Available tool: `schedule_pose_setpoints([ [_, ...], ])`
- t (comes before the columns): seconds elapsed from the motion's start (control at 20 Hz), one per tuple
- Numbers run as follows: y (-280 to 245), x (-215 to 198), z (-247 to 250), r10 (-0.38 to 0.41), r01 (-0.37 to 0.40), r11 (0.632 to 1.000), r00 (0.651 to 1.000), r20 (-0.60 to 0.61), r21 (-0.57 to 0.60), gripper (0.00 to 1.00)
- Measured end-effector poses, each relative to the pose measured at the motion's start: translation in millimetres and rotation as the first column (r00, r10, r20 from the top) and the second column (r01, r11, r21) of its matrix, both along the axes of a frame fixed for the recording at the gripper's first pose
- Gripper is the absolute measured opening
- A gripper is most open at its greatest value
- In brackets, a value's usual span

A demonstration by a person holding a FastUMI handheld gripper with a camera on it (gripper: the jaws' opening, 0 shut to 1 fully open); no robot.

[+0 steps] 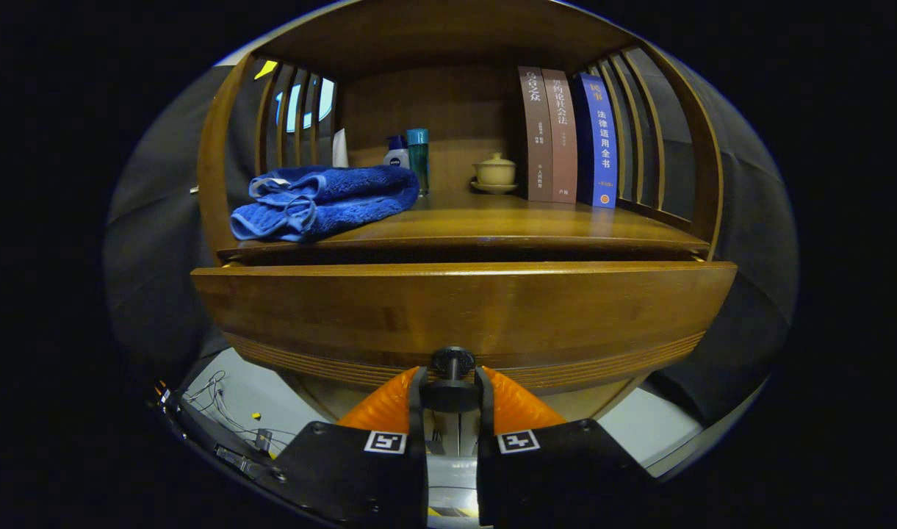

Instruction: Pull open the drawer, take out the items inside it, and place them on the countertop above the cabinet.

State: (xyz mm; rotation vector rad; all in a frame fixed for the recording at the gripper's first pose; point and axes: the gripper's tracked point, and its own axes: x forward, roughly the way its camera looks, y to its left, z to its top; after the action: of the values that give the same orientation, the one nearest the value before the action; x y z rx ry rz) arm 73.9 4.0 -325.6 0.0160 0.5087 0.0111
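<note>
A: Item one, gripper (452,382)?
B: Orange fingers (389,404) closed narrow on the dark knob (452,361) of the drawer (463,312), one on either side.
A: Drawer position?
B: Front stands slightly out from the cabinet, gap above it.
A: Surface (492,220) stock?
B: Folded blue towel (323,200), bottles (411,154), lidded cup (495,171), three upright books (566,136).

I can't see inside the drawer (463,308); its front panel hides whatever lies there. My tongs (452,389) cover part of the knob (452,361). The folded blue towel (323,200) hides the white tube's (340,147) base.
</note>
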Motion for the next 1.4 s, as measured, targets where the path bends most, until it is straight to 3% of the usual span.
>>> schedule_pose_setpoints([
  [0.65, 0.8, -117.0, 10.0, -0.012, 0.015, 0.999, 0.998, -0.068, 0.050, 0.30],
  [1.05, -3.8, -134.4, 0.9, -0.019, 0.025, 0.998, 0.995, -0.094, 0.064, 0.31],
  [1.2, -3.8, -137.3, 13.8, -0.028, 0.034, 0.995, 0.997, -0.065, 0.095, 0.47],
  [1.4, -1.0, -136.4, 62.9, -0.031, 0.029, 0.995, 0.999, 0.017, 0.092, 0.96],
])
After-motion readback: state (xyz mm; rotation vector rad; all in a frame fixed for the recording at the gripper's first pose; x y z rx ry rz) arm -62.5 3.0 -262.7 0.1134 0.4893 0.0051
